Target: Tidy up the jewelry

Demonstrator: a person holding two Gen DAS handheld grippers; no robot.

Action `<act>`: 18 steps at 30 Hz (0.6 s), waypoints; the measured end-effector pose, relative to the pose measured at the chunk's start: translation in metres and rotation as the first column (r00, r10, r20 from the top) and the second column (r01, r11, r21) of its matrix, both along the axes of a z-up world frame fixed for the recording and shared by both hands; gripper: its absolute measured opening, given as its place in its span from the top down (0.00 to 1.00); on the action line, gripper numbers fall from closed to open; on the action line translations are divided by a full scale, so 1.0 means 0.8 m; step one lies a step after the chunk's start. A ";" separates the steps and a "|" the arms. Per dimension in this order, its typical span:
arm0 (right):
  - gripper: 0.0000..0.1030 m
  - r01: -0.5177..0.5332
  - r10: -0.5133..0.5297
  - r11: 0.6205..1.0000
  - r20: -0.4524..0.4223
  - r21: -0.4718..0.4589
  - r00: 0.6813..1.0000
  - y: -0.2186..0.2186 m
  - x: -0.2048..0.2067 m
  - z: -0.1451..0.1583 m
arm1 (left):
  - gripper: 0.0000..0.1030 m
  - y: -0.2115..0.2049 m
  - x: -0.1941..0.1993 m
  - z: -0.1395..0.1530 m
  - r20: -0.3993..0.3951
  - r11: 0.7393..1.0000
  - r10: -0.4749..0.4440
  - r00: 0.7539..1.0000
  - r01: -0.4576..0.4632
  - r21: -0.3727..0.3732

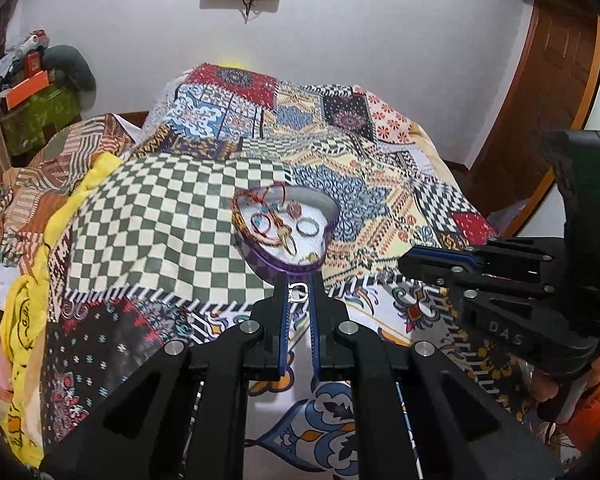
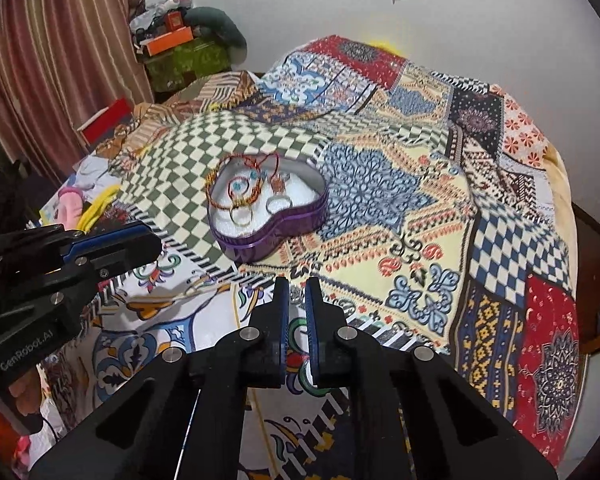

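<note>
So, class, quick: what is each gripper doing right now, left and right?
Left gripper: closed on a small silver ring held at its fingertips.
Right gripper: closed, nothing seen between its fingers.

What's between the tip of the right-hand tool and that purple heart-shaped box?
Only bare patterned bedspread. In the right wrist view, the right tool ends short of the purple box, with no jewelry lying on the cloth between them.

Home bedroom: bed under patchwork quilt [image 2: 420,184], striped curtain [image 2: 60,40], wooden door [image 1: 556,80], cluttered corner boxes [image 2: 172,40], white wall.
</note>
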State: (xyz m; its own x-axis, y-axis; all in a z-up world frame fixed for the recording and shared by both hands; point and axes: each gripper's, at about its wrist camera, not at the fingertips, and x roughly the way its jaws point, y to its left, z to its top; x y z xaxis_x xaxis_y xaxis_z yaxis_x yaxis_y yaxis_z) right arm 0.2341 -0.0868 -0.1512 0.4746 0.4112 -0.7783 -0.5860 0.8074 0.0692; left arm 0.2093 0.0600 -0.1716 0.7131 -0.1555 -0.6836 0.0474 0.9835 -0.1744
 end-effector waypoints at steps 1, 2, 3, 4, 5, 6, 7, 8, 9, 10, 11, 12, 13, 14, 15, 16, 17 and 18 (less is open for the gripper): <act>0.93 0.002 -0.002 1.000 0.007 0.007 1.000 -0.001 0.000 0.005 | 0.93 0.002 0.000 0.003 0.005 1.000 0.002 1.000 -0.002 0.000; 0.93 0.003 -0.003 1.000 0.012 0.011 1.000 -0.001 0.000 0.008 | 0.93 0.003 0.000 0.006 0.011 1.000 0.005 1.000 -0.005 -0.001; 0.93 0.005 -0.005 1.000 0.022 0.018 1.000 -0.003 0.000 0.014 | 0.93 0.004 0.000 0.009 0.016 1.000 0.007 1.000 -0.007 -0.001; 0.93 0.007 -0.008 1.000 0.028 0.023 1.000 -0.004 0.001 0.018 | 0.93 0.005 0.001 0.012 0.021 1.000 0.009 1.000 -0.009 -0.002; 0.93 0.009 -0.010 1.000 0.035 0.028 0.999 -0.004 0.001 0.022 | 0.93 0.007 0.001 0.015 0.027 1.000 0.012 1.000 -0.012 -0.002; 0.93 0.009 -0.011 0.999 0.043 0.036 0.999 -0.005 0.002 0.028 | 0.93 0.008 0.001 0.018 0.033 1.000 0.014 0.999 -0.014 -0.002; 0.93 0.011 -0.013 0.999 0.050 0.041 0.999 -0.006 0.003 0.031 | 0.93 0.009 0.002 0.020 0.038 1.000 0.015 0.999 -0.015 -0.001; 0.93 0.012 -0.014 0.999 0.055 0.044 0.998 -0.006 0.004 0.034 | 0.93 0.010 0.003 0.022 0.042 1.000 0.016 0.999 -0.016 -0.001; 0.93 0.012 -0.015 0.999 0.060 0.048 0.998 -0.005 0.006 0.037 | 0.93 0.010 0.005 0.024 0.047 1.000 0.017 0.999 -0.017 0.000; 0.93 0.013 -0.016 0.999 0.064 0.051 0.998 -0.005 0.007 0.040 | 0.93 0.011 0.006 0.026 0.050 1.000 0.018 0.999 -0.018 0.000; 0.93 0.014 -0.018 0.998 0.068 0.054 0.998 -0.005 0.008 0.042 | 0.93 0.012 0.007 0.028 0.054 1.000 0.019 0.998 -0.019 0.000; 0.93 0.014 -0.018 0.998 0.071 0.057 0.997 -0.005 0.010 0.044 | 0.93 0.013 0.009 0.029 0.058 1.000 0.020 0.998 -0.020 0.001; 0.93 0.015 -0.020 0.998 0.075 0.061 0.997 -0.003 0.012 0.046 | 0.93 0.013 0.011 0.030 0.060 1.000 0.020 0.998 -0.020 0.000; 0.93 0.015 -0.020 0.998 0.076 0.064 0.997 -0.004 0.013 0.047 | 0.93 0.014 0.013 0.031 0.063 1.000 0.021 0.998 -0.021 -0.001; 0.93 0.014 -0.020 0.998 0.075 0.068 0.997 -0.003 0.015 0.047 | 0.93 0.015 0.014 0.032 0.064 1.000 0.021 0.998 -0.021 -0.001; 0.93 0.012 -0.017 0.997 0.070 0.071 0.997 -0.002 0.016 0.046 | 0.93 0.015 0.015 0.031 0.064 1.000 0.021 0.998 -0.021 -0.001; 0.93 0.005 -0.010 0.998 0.063 0.070 0.998 -0.002 0.016 0.043 | 0.93 0.016 0.016 0.031 0.064 1.000 0.021 0.998 -0.021 -0.001; 0.93 -0.001 -0.002 0.998 0.053 0.065 0.999 -0.001 0.017 0.039 | 0.93 0.016 0.016 0.029 0.063 1.000 0.021 0.998 -0.021 -0.003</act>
